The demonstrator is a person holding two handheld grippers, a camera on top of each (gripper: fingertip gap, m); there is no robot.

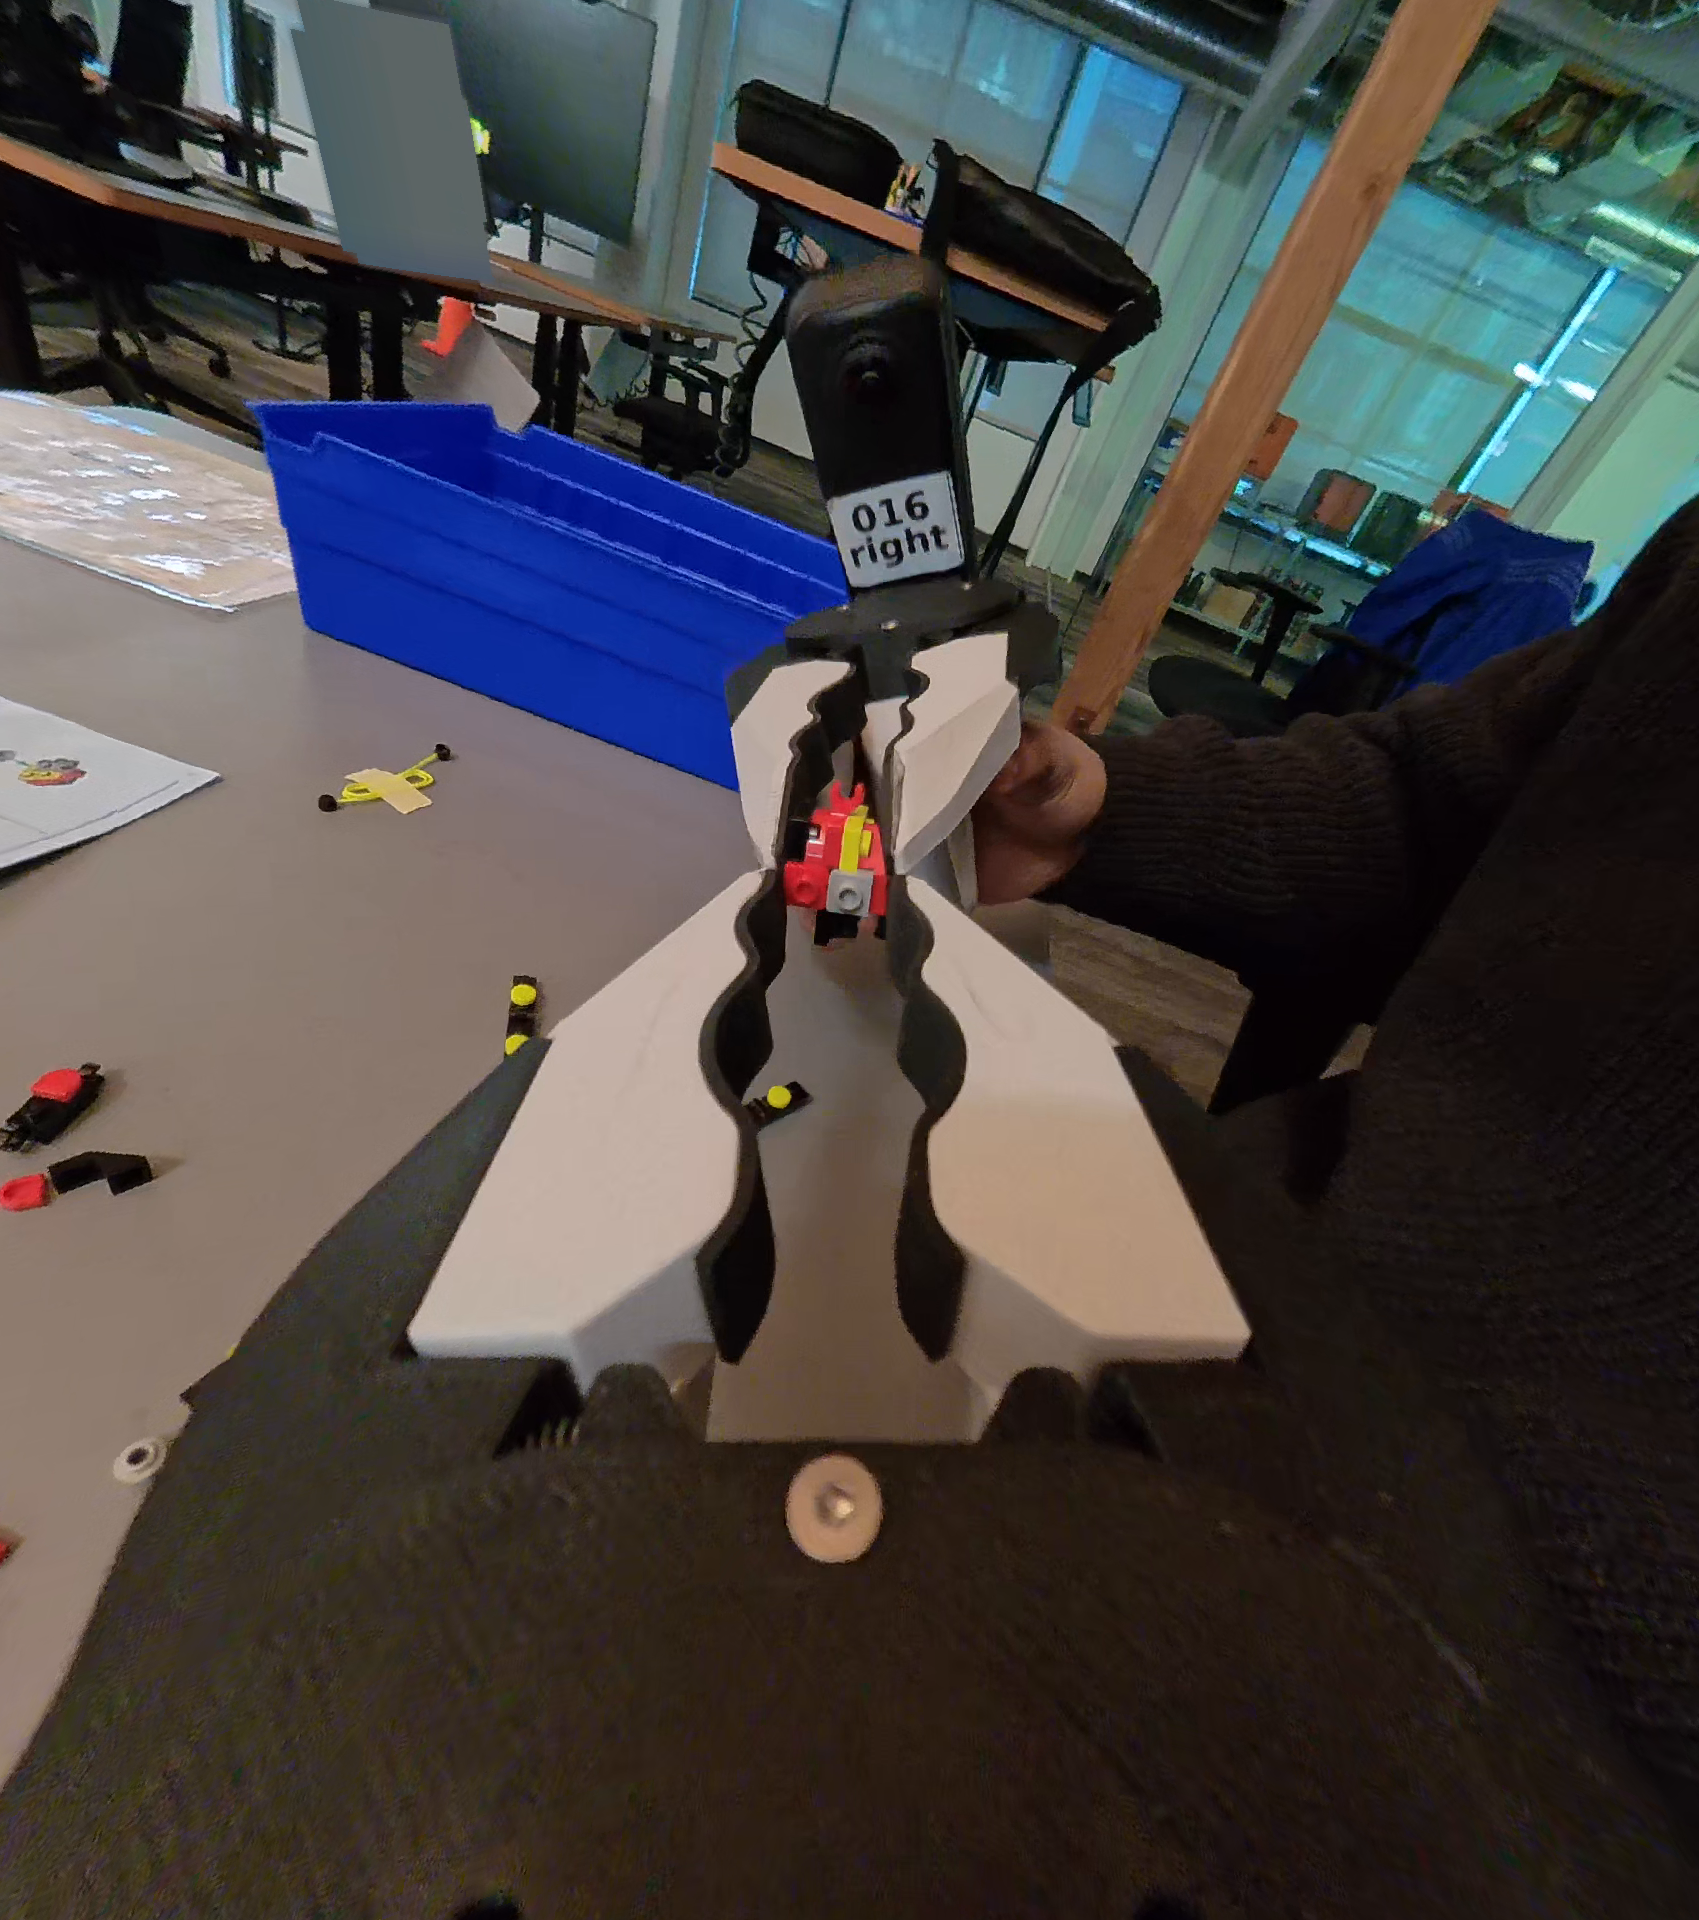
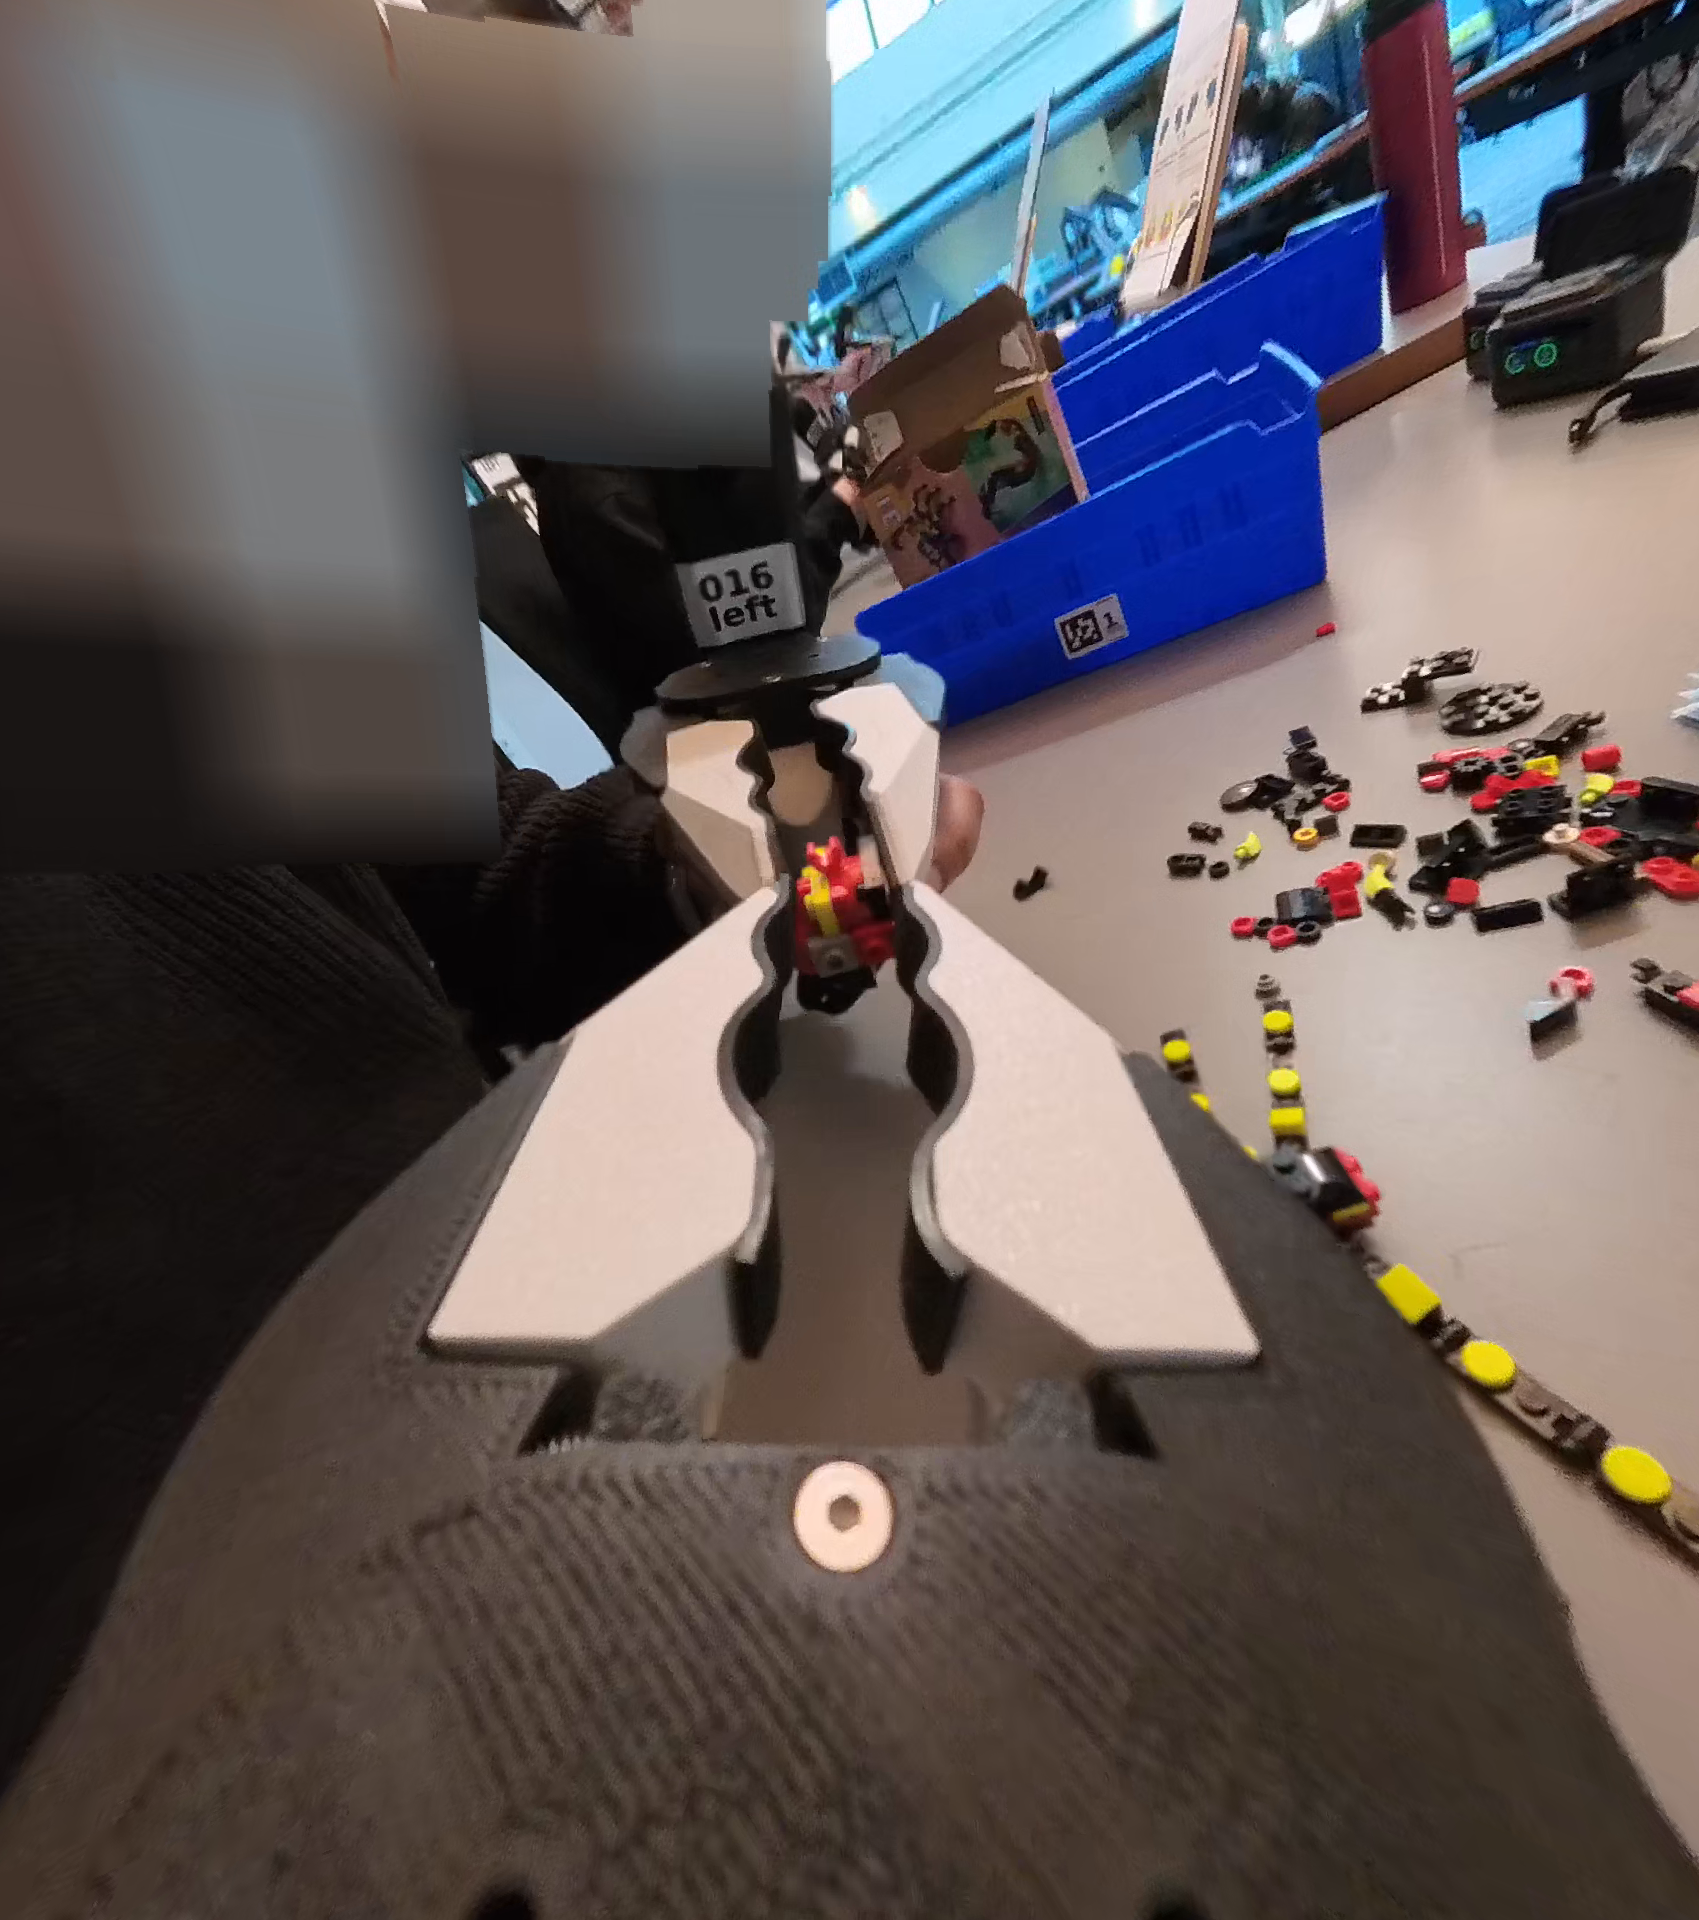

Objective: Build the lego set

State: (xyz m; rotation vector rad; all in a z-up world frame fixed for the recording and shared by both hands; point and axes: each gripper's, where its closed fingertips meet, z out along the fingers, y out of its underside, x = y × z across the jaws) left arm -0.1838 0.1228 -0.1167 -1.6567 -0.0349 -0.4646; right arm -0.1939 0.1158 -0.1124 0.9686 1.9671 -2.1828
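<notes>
Office workspace, grey table (image 2: 1447,540) under everything. Blue bin (image 2: 1136,540) at the far side carries a small black-and-white square tag; an opened cardboard box (image 2: 970,447) stands in it. Printed instruction sheet (image 1: 3,790) lies left of the bin. Each gripper bears a white printed sticker. Left gripper (image 1: 840,914) and right gripper (image 2: 840,935) meet tip to tip nearer than the bin, above the table, both clamped on the small red-yellow lego model (image 1: 837,868), its long axis roughly along the fingers. Loose bricks (image 2: 1551,821) lie right of the grippers.
</notes>
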